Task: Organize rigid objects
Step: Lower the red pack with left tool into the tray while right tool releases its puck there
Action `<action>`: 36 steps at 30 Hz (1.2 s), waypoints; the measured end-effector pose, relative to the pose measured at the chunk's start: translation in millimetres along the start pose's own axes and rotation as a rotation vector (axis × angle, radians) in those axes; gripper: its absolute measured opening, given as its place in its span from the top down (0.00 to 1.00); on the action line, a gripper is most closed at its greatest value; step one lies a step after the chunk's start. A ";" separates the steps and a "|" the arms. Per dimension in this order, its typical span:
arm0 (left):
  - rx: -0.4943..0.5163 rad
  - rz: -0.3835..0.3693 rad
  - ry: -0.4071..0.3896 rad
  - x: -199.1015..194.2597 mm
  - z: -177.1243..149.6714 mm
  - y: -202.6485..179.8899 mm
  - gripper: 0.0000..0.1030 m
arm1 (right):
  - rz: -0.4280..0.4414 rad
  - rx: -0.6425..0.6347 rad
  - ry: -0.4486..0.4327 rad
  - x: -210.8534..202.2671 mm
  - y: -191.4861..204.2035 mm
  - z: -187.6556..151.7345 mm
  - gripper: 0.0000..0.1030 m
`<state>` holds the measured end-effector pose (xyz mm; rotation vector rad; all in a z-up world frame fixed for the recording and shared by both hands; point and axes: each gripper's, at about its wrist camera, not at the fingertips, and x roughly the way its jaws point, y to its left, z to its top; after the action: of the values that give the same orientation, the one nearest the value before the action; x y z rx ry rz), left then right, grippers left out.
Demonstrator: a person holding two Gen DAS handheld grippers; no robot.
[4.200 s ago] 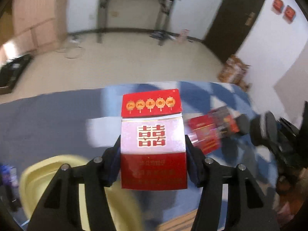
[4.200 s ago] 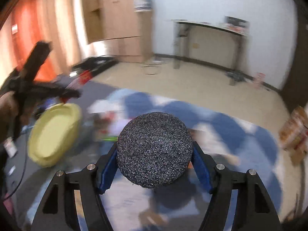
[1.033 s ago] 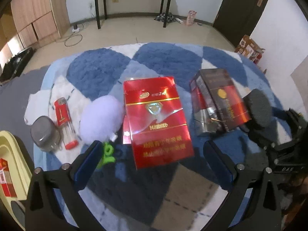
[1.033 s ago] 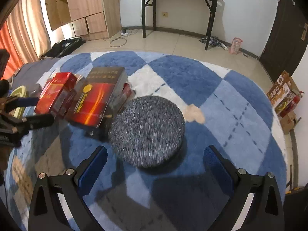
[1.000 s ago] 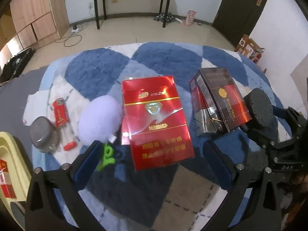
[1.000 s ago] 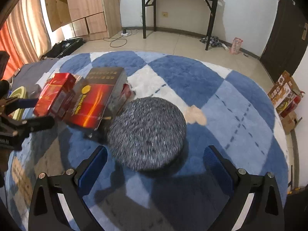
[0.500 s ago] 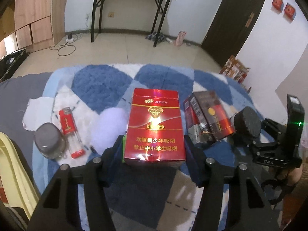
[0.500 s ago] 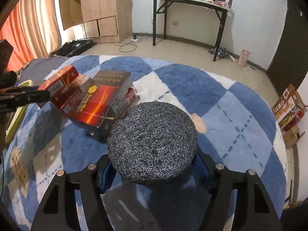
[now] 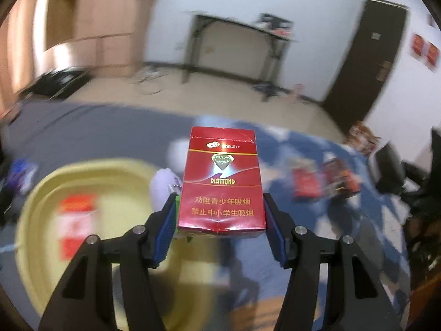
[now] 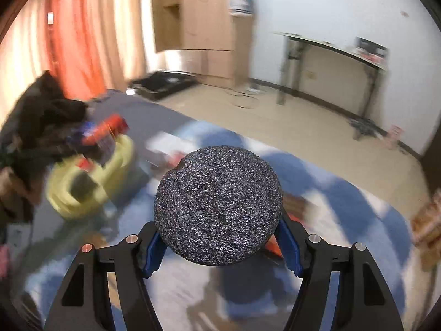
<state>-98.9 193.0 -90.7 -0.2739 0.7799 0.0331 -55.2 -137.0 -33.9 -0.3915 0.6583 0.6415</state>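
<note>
My left gripper [image 9: 220, 220] is shut on a red DIAMOND cigarette pack [image 9: 222, 179] and holds it in the air above the rug, just right of a yellow basin [image 9: 38, 237]. A red and white cigarette pack [image 9: 75, 220] lies in the basin. My right gripper [image 10: 220, 248] is shut on a dark speckled round disc [image 10: 219, 208], held above the blue and white rug [image 10: 358, 220]. The basin also shows in the right wrist view [image 10: 82, 193], at left, blurred.
A pale purple fluffy ball [image 9: 165, 187] lies by the basin rim. Dark and red boxes [image 9: 325, 182] lie on the rug at right. A black metal table [image 9: 237, 52] stands at the far wall, a wooden cabinet [image 10: 204, 22] and orange curtain [image 10: 74, 41] at left.
Both grippers have lifted their loads off the rug and swung left toward the yellow basin. The views are now blurred by motion. Both stay shut on what they hold.
</note>
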 end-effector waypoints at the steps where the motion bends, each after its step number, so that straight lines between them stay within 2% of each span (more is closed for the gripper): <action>1: -0.023 0.030 0.003 -8.0 -7.2 17.6 0.42 | 0.039 -0.004 -0.001 9.4 15.5 12.0 0.33; 3: -0.081 0.085 0.021 -24.3 -26.8 56.4 0.42 | 0.129 -0.013 -0.013 34.2 52.7 37.6 0.33; 6: -0.132 0.163 0.059 -37.7 -57.2 95.5 0.42 | 0.216 -0.068 -0.019 81.2 114.9 65.7 0.33; 9: -0.168 0.157 0.077 -36.4 -77.0 117.2 0.42 | 0.292 -0.083 0.026 134.1 166.4 79.5 0.33; 11: -0.143 0.142 0.063 -34.4 -82.7 117.7 0.42 | 0.308 -0.098 0.084 169.4 189.4 81.7 0.33; 13: -0.116 0.165 0.067 -33.3 -85.6 112.6 0.42 | 0.308 -0.129 0.133 199.0 199.3 84.1 0.33; 15: -0.140 0.130 0.079 -38.5 -87.1 109.8 0.42 | 0.300 -0.171 0.169 222.4 211.9 83.7 0.33; 21: -0.180 0.092 0.091 -31.3 -95.4 117.9 0.42 | 0.300 -0.169 0.247 268.3 231.4 91.5 0.33; 24: -0.180 0.099 0.090 -23.9 -93.8 115.7 0.42 | 0.283 -0.197 0.279 273.2 241.3 83.8 0.33; 31: -0.212 0.073 0.084 -18.3 -94.2 117.0 0.42 | 0.282 -0.166 0.265 278.6 240.8 77.1 0.33; 36: -0.177 0.095 0.102 -8.7 -89.5 117.4 0.41 | 0.267 -0.182 0.256 274.2 240.3 75.2 0.32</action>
<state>-182.1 283.9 -172.4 -0.4087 0.8929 0.1792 -12.7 195.9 -195.2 -0.5662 0.9087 0.9185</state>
